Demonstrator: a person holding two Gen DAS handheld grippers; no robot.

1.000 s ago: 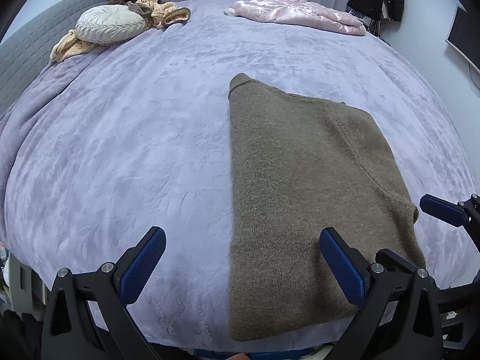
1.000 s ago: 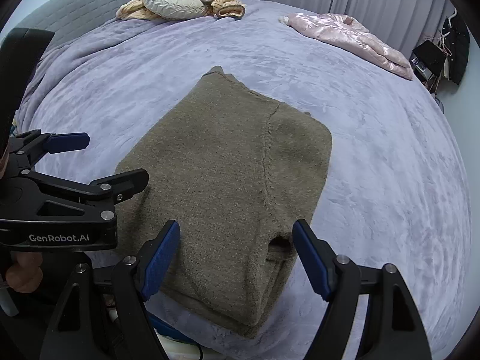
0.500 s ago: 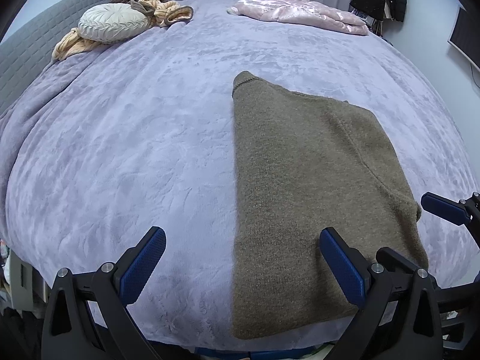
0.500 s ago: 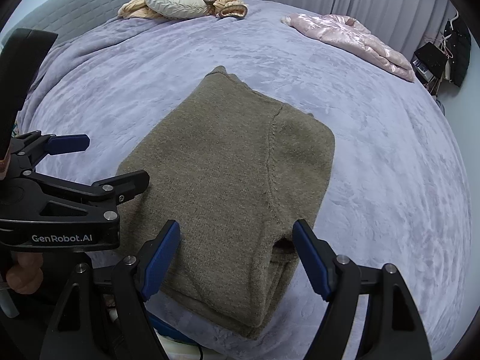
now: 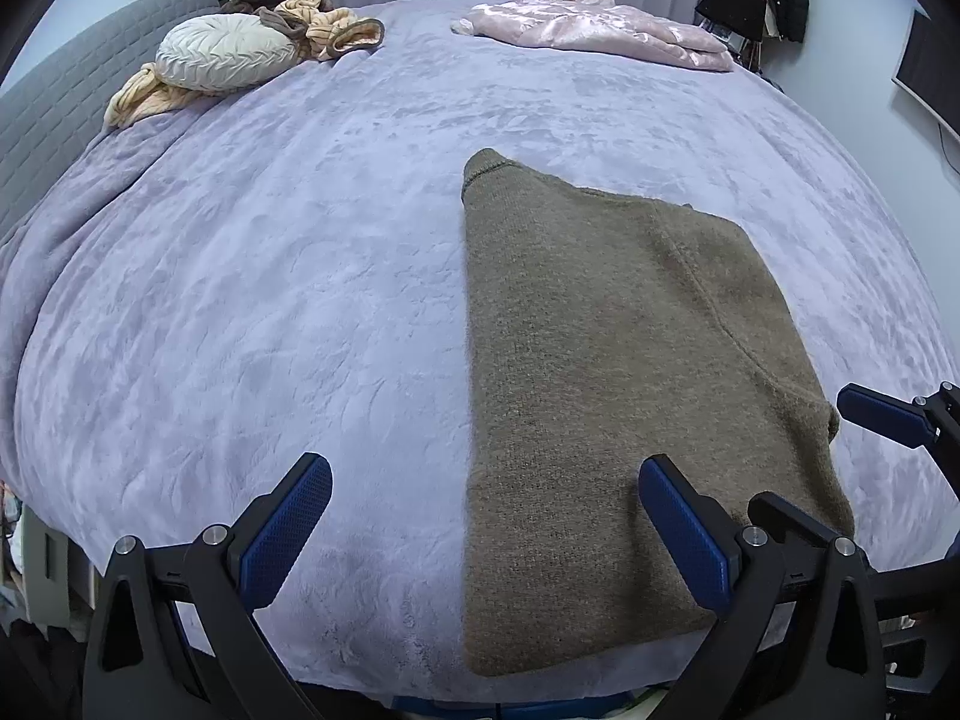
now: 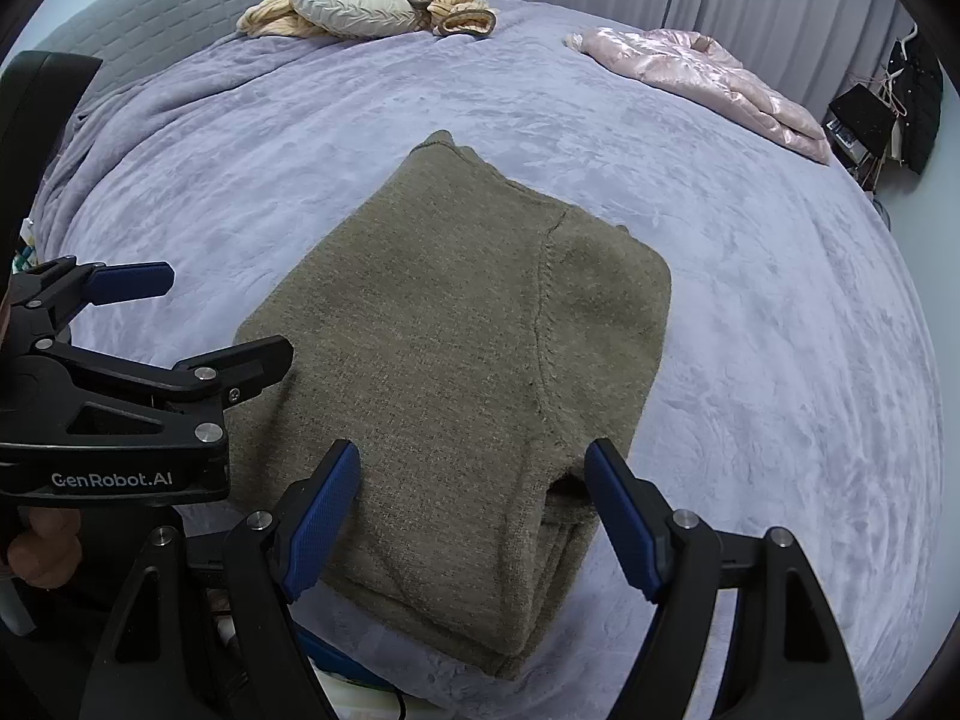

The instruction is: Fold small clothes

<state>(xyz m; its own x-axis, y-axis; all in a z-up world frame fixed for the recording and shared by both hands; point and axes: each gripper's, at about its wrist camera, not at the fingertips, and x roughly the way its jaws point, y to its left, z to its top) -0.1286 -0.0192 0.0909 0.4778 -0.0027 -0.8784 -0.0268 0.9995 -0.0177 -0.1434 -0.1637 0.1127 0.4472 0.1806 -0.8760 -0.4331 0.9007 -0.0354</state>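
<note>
A: From where do the wrist cameras look?
B: I see both angled steeply down across the bed [image 5: 300,300], from its near edge, close above the folded sweater [image 6: 450,360].
A: Shared area?
B: Sweater, far pillow [image 5: 225,57], pink jacket [image 6: 708,84].

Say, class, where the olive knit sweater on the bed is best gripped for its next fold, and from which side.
Probably grip the olive sweater at its two near corners, coming from the near bed edge. It lies flat, lengthwise away from the camera, and the layered near hem gives the open jaws an edge to pinch.
</note>
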